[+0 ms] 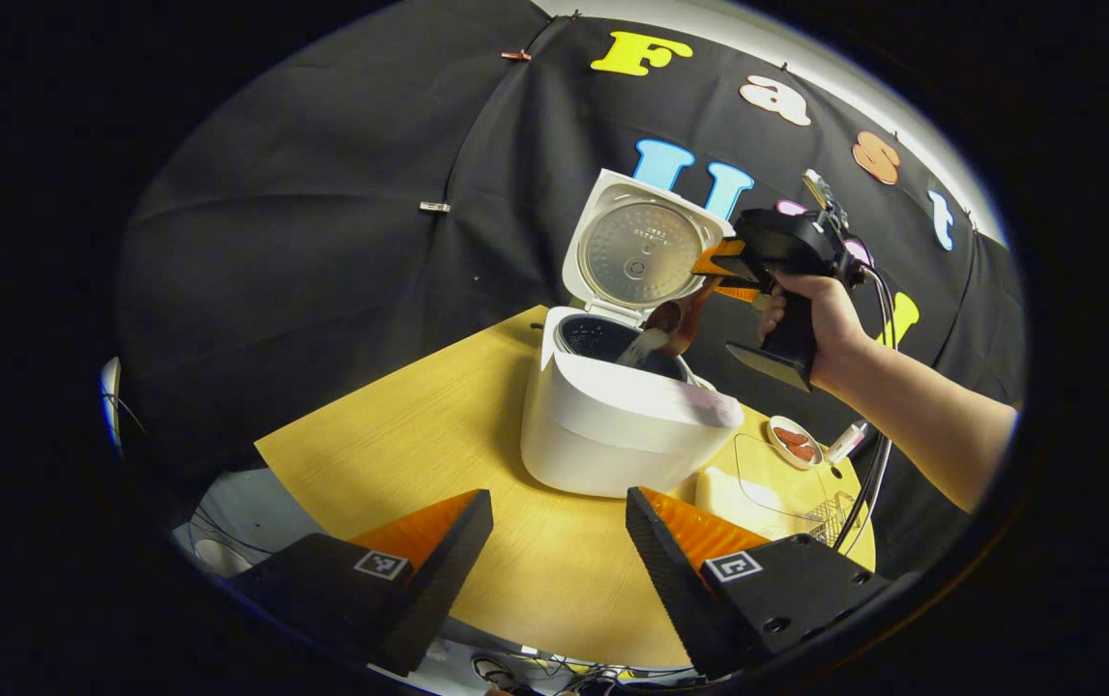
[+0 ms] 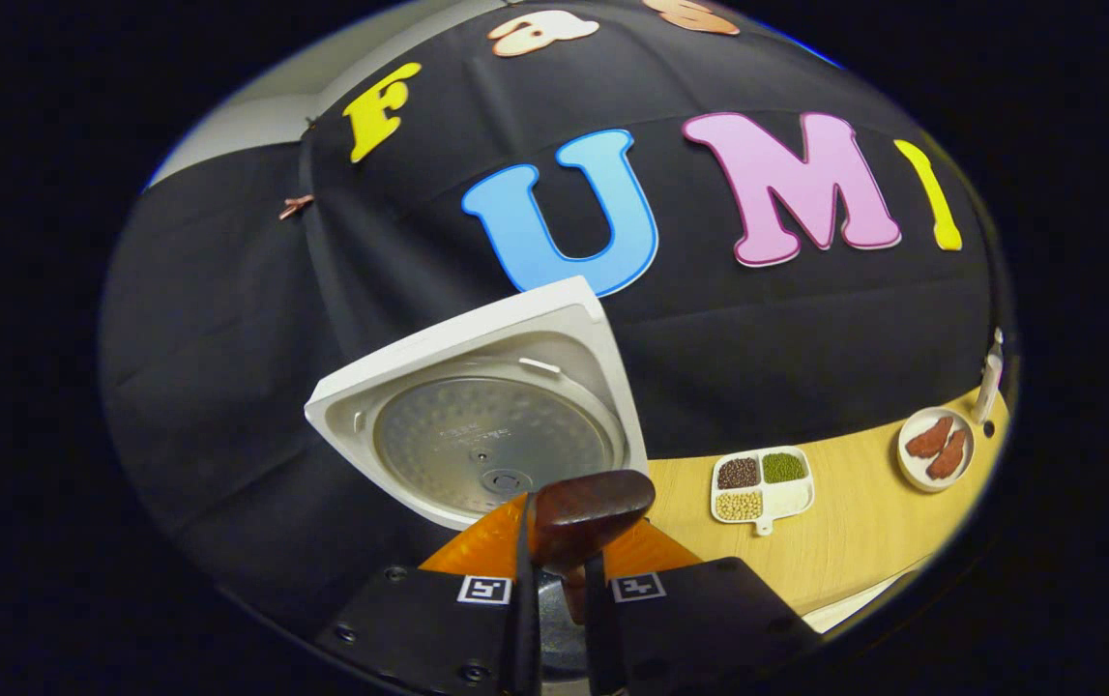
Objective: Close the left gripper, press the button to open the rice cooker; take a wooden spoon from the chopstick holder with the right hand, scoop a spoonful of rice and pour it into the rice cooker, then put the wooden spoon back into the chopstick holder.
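Rice cooker point(image 1: 612, 425) is where we are looking, white, sitting toward the far edge of the wooden table point(image 1: 399, 454) with its lid point(image 1: 636, 246) swung fully up and its metal inner plate facing us. Nearest us in the left gripper view, the left gripper point(image 1: 559, 532) hangs over the table's near edge, its two orange-faced fingers spread wide with nothing between them. Past the cooker's front wall we see the dark inner pot point(image 1: 602, 340), and white rice point(image 1: 643, 346) is sliding off the wooden spoon point(image 1: 675, 324) into it. Just above, the right gripper point(image 1: 730, 275) pinches the spoon's handle, a hand point(image 1: 820, 324) wrapped around its black grip.

In the right gripper view we see its own fingers pressed together on the spoon point(image 2: 593, 512), the dark bowl tipped forward right over the fingertips, the raised lid point(image 2: 486, 425) close behind it. Farther along the table's back edge sits a four-part dish of grains and beans point(image 2: 764, 483), and toward the far right corner a small round plate with reddish-brown pieces point(image 2: 936, 447). Beside the cooker in the left gripper view lies a clear tray point(image 1: 767, 474).
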Action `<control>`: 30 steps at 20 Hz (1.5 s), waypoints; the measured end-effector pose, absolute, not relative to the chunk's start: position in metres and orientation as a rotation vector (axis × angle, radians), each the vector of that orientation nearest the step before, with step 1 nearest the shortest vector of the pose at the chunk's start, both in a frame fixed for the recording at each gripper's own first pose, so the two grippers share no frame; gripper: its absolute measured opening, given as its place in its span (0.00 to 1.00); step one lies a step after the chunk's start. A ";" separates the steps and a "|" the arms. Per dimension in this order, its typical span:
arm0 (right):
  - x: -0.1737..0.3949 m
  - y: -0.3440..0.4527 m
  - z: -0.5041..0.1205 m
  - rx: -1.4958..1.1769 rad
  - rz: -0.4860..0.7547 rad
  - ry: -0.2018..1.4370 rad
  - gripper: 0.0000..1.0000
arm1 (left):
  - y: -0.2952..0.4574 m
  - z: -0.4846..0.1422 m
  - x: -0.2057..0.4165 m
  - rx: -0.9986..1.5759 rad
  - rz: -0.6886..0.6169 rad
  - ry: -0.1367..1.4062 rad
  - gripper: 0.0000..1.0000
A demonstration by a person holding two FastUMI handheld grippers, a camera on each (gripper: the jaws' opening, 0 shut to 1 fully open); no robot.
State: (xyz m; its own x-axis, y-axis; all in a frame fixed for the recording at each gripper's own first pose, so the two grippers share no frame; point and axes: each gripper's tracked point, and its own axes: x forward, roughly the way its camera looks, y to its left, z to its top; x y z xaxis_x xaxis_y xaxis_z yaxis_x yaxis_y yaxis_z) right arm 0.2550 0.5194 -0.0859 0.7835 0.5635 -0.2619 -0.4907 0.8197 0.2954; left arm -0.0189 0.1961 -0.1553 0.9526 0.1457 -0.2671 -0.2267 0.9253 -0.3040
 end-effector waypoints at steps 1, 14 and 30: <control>0.253 0.525 -0.088 0.177 0.586 0.345 0.22 | 0.195 -0.156 -0.018 -0.341 0.189 0.244 0.96; 0.206 0.580 -0.119 -0.315 0.761 0.204 0.23 | 0.199 -0.163 -0.026 -0.343 0.194 0.254 0.96; 0.233 0.449 -0.046 0.165 0.632 0.337 0.23 | 0.156 -0.138 -0.008 -0.210 0.093 0.231 0.96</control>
